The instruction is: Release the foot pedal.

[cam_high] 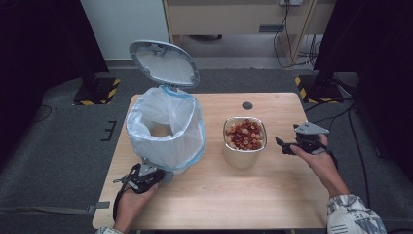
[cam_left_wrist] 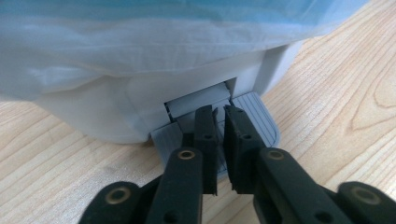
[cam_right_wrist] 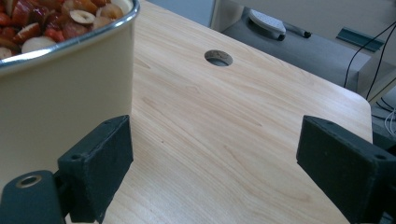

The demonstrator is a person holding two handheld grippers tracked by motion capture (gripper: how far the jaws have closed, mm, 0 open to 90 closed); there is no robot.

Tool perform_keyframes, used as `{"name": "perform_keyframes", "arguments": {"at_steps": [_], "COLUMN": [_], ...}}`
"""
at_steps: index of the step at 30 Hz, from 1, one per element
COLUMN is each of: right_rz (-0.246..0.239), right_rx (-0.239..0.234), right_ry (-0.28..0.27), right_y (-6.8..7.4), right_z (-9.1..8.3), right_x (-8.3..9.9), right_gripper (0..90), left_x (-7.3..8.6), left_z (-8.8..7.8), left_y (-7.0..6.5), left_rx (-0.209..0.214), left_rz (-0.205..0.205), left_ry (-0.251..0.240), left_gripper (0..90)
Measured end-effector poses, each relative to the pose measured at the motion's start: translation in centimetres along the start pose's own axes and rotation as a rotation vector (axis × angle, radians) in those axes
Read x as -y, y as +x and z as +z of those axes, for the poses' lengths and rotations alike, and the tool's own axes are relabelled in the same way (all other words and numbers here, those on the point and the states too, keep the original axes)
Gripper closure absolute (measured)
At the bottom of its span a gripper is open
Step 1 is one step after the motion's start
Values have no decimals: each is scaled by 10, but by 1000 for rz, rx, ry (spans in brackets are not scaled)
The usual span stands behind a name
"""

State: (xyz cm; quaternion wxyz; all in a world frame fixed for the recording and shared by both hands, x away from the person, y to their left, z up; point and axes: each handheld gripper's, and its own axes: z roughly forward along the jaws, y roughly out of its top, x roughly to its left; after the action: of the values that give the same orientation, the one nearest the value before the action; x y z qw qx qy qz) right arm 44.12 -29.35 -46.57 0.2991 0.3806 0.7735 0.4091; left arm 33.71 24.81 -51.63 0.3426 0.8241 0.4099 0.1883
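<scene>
The wooden table [cam_high: 219, 195] takes up the middle of the high view. On its left side stands the bin [cam_high: 168, 129], with a white bag [cam_high: 187, 134] pulled over its rim. Its lid [cam_high: 164, 62] stands up and open, likely because the pedal [cam_left_wrist: 259, 119] at the bottom is pushed down.

The metal box [cam_high: 244, 141] sits in the middle, right of the bin. It is full of red and pale food bits [cam_high: 245, 133], maybe to be tipped into the bin.

The left tongs [cam_high: 146, 176] are low at the bin's foot, lower left. The left hand [cam_high: 131, 200] points them forward and down. They are almost clenched, with nothing between them, and their tips rest on the pedal.

The right tongs [cam_high: 287, 145] are at the right, pointing left at the box. They are spread wide and hold nothing. One tip is just beside the box wall.
</scene>
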Motion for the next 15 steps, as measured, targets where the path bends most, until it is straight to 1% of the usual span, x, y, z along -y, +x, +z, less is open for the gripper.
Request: {"name": "perform_keyframes", "arguments": {"at_steps": [3, 6, 7, 8, 9, 10, 11, 13, 14, 15], "right_rz": [7, 18, 18, 25, 25, 24, 25, 29, 34, 34], "right_rx": [4, 8, 8, 10, 10, 13, 13, 14, 17, 17], "right_ry": [0, 2, 2, 4, 4, 6, 8, 4, 5, 5], "right_y": [-1, -2, -2, -3, -3, -3, -3, -4, -5, -5], "right_z": [-1, -3, -3, -3, -3, -3, -4, -5, -6, -6], "right_x": [3, 9, 9, 12, 12, 13, 14, 15, 17, 17], "right_gripper": [109, 109, 109, 109, 109, 106, 106, 106, 103, 103], "left_x": [1, 2, 2, 4, 4, 4, 5, 8, 12, 12], "left_z": [-1, -4, -4, -8, -8, -12, -17, -28, -37, -37], "left_y": [0, 1, 1, 0, 0, 0, 1, 4, 9, 9], "left_rx": [-2, 1, 1, 2, 2, -4, -13, -28, -44, -44], "left_rz": [-4, -22, -22, -34, -34, -50, -63, -105, -150, -150], "left_ry": [-1, 0, 0, -9, -9, -27, -47, -94, -125, -125], "left_gripper": [791, 757, 735, 707, 672, 672, 638, 570, 498, 472]}}
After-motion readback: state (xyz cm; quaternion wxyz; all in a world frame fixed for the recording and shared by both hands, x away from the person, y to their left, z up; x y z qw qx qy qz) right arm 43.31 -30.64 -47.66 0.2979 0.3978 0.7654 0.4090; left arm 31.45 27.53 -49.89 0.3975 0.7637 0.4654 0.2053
